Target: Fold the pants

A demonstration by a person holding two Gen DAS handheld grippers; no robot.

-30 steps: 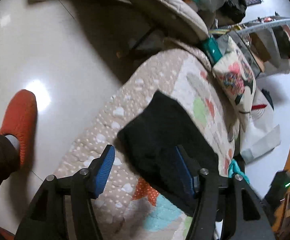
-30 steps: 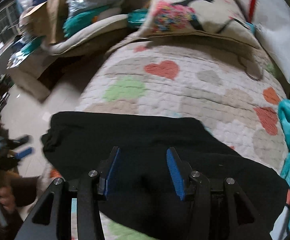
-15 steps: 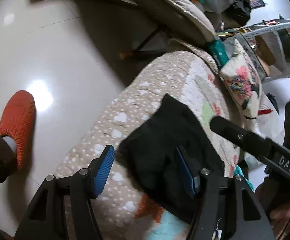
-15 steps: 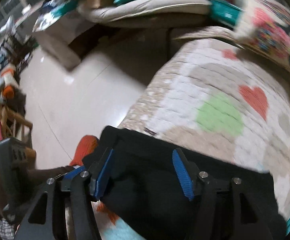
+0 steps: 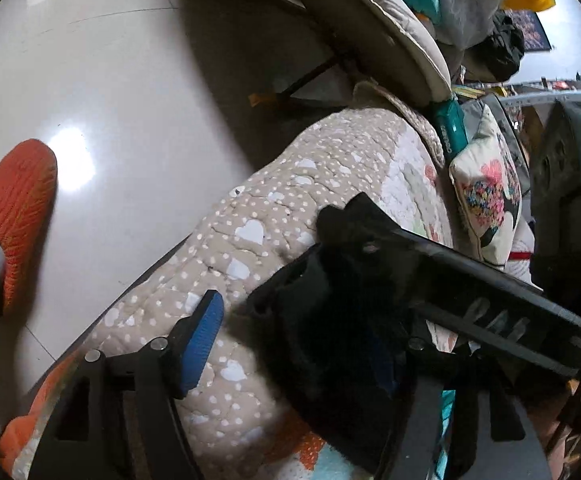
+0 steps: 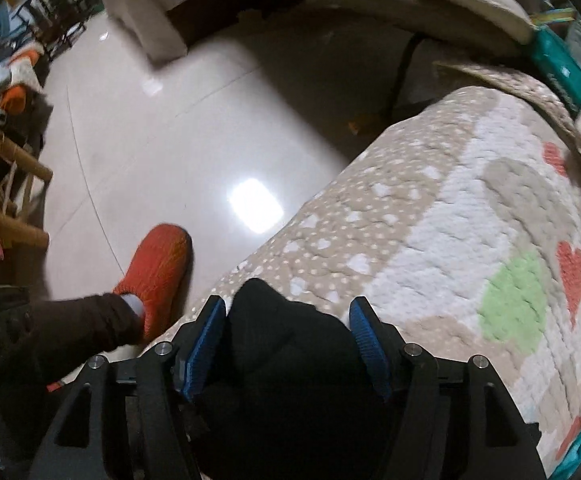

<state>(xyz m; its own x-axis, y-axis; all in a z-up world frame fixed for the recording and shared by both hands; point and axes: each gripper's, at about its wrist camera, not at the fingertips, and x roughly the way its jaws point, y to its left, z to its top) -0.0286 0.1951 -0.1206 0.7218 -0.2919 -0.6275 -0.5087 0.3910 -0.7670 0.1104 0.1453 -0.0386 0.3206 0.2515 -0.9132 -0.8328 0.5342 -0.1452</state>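
Black pants [image 5: 354, 312] lie folded on a heart-patterned quilt [image 5: 290, 200] at the bed's edge. My left gripper [image 5: 290, 344] is open, its left blue pad [image 5: 204, 340] over the quilt and its right finger hidden behind the pants. The right gripper's black body [image 5: 490, 304] reaches across from the right over the pants. In the right wrist view, my right gripper [image 6: 286, 340] is open with the corner of the pants [image 6: 286, 344] bunched between its blue pads, near the quilt's [image 6: 450, 220] edge.
A glossy tile floor [image 5: 110, 100] lies left of the bed. The person's orange slipper [image 6: 156, 264] stands by the bed's edge. A printed pillow [image 5: 486, 200] lies at the far end. A padded chair [image 5: 390, 32] and clutter stand behind.
My right gripper has swung left and down to the corner of the pants at the bed's edge, entering the left wrist view. The left gripper has moved closer to the pants.
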